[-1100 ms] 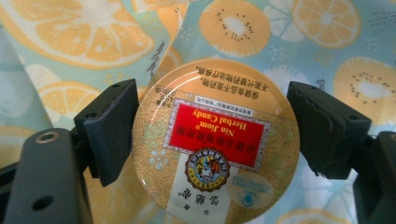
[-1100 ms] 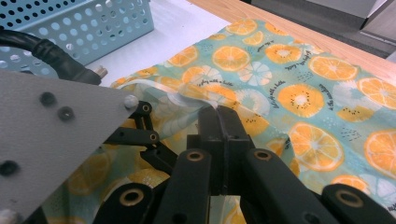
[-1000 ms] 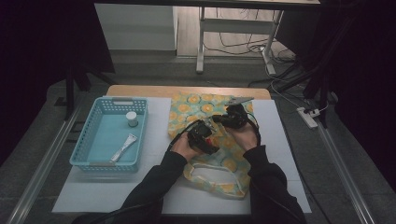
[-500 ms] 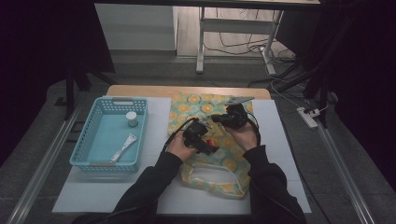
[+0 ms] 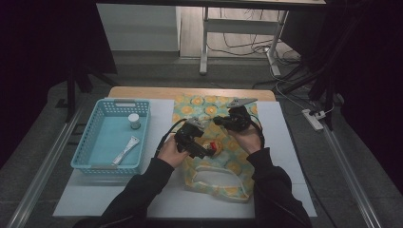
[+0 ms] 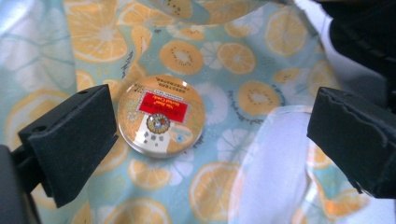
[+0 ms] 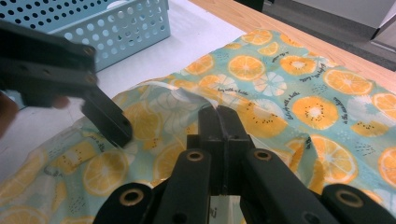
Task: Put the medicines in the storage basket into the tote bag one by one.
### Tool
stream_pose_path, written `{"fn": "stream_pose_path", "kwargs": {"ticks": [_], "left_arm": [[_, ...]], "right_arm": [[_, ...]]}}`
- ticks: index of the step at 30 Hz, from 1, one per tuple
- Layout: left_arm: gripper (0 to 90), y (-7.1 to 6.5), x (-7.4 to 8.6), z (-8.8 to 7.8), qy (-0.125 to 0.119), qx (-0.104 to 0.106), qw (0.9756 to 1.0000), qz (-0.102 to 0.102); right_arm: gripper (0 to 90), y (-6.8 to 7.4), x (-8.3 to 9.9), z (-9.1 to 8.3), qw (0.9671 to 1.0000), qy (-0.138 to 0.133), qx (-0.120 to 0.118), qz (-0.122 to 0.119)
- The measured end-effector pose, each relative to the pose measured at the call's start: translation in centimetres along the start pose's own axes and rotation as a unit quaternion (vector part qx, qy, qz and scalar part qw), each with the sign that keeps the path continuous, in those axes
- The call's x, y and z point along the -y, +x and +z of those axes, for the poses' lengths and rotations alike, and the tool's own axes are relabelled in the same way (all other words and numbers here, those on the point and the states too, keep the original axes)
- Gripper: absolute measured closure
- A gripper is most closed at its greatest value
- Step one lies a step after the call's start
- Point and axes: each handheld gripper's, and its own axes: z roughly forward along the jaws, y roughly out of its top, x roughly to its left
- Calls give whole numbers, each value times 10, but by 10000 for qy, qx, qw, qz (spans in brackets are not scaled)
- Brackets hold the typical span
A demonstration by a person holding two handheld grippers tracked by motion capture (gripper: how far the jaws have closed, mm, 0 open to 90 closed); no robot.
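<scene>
Round tin point(image 6: 161, 116) lies centre-left on fruit-print bag point(image 6: 261, 56), between spread left gripper point(image 6: 210, 140) jaws, just opened; right gripper point(image 7: 218, 116) pinches bag edge

Left gripper point(image 5: 207, 153) jaws just opening wide, right gripper point(image 7: 218, 122) clamped.

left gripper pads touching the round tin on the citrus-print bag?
Apart. In the left gripper view the left gripper stands open, jaws just opened; the round tin lies on the bag beyond the left pad.
</scene>
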Motion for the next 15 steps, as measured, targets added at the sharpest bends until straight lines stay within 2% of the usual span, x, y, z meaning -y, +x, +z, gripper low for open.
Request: {"fn": "stream_pose_path", "kwargs": {"ticks": [5, 15], "left_arm": [[21, 4, 4, -15, -32, 175, 9997, -154], [5, 11, 17, -46, -203, 150, 9992, -302]], "right_arm": [[900, 1, 0, 1, 10000, 31, -1, -1], [900, 2, -1, -1, 10000, 23, 0, -28]]}}
